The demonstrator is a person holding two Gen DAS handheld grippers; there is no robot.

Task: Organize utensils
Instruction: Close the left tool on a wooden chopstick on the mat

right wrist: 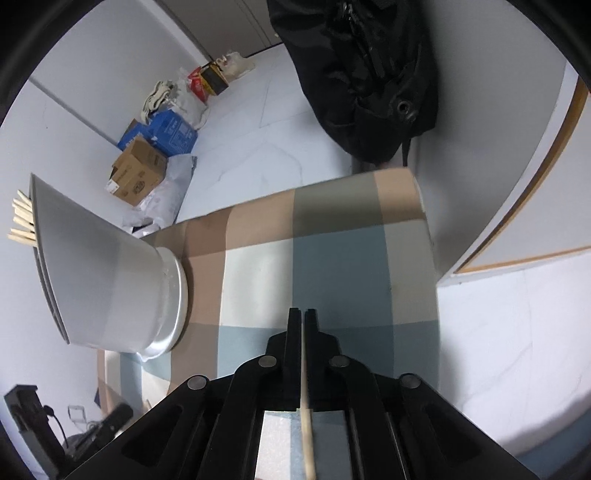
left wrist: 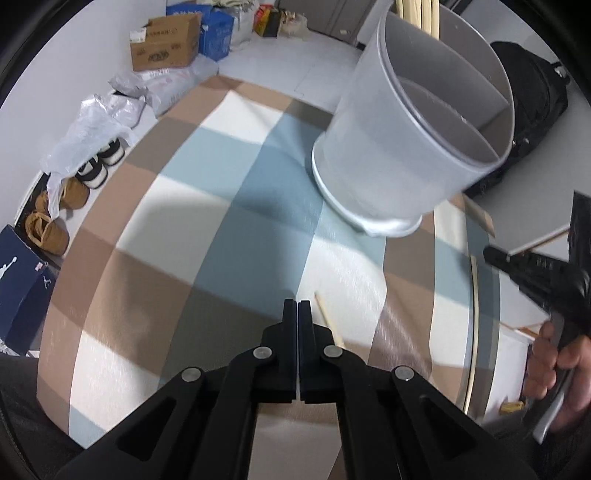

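Observation:
A grey divided utensil holder point(left wrist: 413, 136) stands on the checked tablecloth point(left wrist: 207, 206), with several wooden chopsticks point(left wrist: 417, 14) in its far compartment. It also shows in the right wrist view point(right wrist: 110, 277), chopstick ends point(right wrist: 22, 221) sticking out. My left gripper point(left wrist: 297, 308) is shut and empty; one wooden chopstick point(left wrist: 328, 321) lies on the cloth just right of it. My right gripper point(right wrist: 303, 317) is shut on a wooden chopstick point(right wrist: 307, 424) that runs back between the fingers. The right gripper also shows in the left wrist view point(left wrist: 495, 254) at the right edge.
A black backpack point(right wrist: 369, 74) stands past the table's far edge. Cardboard and blue boxes point(left wrist: 173, 40), plastic bags and shoes point(left wrist: 55, 206) lie on the floor to the left. The table's right edge point(left wrist: 476, 314) is close to the right gripper.

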